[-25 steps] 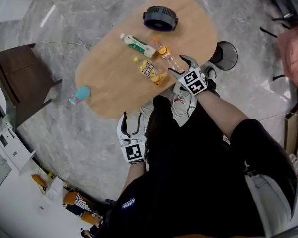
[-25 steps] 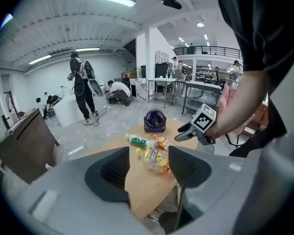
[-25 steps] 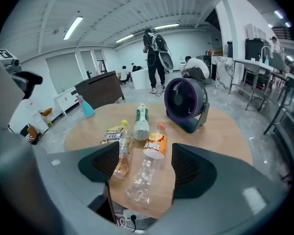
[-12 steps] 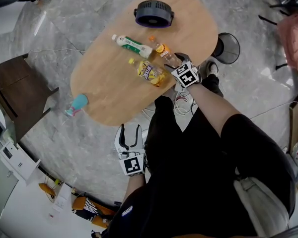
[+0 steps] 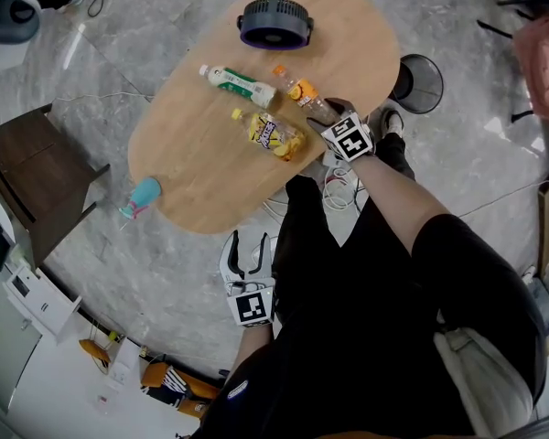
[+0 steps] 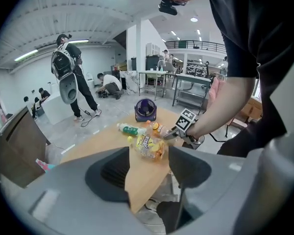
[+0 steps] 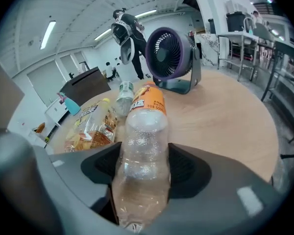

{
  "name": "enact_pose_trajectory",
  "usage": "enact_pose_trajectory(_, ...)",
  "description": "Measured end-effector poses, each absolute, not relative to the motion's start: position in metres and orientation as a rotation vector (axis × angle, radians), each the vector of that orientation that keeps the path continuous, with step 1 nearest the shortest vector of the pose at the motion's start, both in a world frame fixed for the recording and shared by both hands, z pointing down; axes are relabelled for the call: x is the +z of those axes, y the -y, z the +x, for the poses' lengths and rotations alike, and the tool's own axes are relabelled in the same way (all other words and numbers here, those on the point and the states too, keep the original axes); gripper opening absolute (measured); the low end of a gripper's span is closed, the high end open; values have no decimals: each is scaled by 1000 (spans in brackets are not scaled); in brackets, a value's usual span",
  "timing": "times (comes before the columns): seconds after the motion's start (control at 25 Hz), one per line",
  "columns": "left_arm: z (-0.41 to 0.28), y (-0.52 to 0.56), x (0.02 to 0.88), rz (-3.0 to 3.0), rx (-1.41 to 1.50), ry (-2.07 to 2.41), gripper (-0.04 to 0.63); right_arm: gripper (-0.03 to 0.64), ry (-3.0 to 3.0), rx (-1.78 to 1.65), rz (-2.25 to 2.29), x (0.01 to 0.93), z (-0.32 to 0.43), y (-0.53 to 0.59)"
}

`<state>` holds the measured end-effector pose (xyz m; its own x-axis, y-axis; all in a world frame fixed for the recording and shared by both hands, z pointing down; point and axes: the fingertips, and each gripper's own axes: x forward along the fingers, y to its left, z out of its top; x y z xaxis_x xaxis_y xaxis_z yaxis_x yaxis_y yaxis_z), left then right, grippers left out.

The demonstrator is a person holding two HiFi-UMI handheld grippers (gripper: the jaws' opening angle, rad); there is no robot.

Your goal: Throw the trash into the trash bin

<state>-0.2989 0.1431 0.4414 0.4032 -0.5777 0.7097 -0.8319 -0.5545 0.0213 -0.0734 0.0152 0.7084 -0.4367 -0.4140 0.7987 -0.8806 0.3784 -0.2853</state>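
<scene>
On the oval wooden table (image 5: 192,172) a clear bottle with an orange label (image 5: 300,92) lies on its side. My right gripper (image 5: 328,115) is at the bottle's lower end. In the right gripper view the bottle (image 7: 144,146) fills the gap and both pads touch its sides; the jaws have just been closing on it. A yellow snack bottle (image 5: 270,135) and a green-labelled bottle (image 5: 236,82) lie to its left. The black mesh trash bin (image 5: 419,85) stands on the floor by the table's right edge. My left gripper (image 5: 247,250) hangs open and empty below the table's near edge.
A purple-black fan (image 5: 274,23) stands at the table's far end. A brown cabinet (image 5: 27,167) is at the left, with a blue cup (image 5: 143,196) on the floor beside the table. White cables (image 5: 334,190) lie on the floor by my legs.
My right gripper has come down from above the table's edge onto the orange-label bottle, and its jaws have narrowed around it. The left gripper has sunk a little.
</scene>
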Motion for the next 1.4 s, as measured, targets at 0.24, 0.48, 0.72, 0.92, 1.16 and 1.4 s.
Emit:
enact_pose_trajectory(0.24, -263, -130, 448, 2345, 968, 1137, 256, 311, 2120, 906, 1180, 660, -33, -26)
enact_pose_trajectory(0.48, -201, -110, 456, 2451, 1017, 1020, 256, 311, 2195, 890, 1265, 617, 29, -45)
enact_pose_trajectory(0.72, -124, -96, 461, 2540, 1034, 850, 256, 311, 2067, 944, 1471, 621, 142, -81)
enact_pose_trajectory(0.92, -68, -90, 467, 2599, 1065, 778, 250, 312, 1864, 1006, 1605, 669, 243, -118)
enact_pose_trajectory(1.16, -18, -93, 487, 2612, 1120, 648, 250, 313, 1630, 1217, 1612, 754, 304, -158)
enact_pose_trajectory(1.4, 2, -103, 511, 2558, 1162, 612, 250, 313, 1490, 1445, 1503, 834, 308, -174)
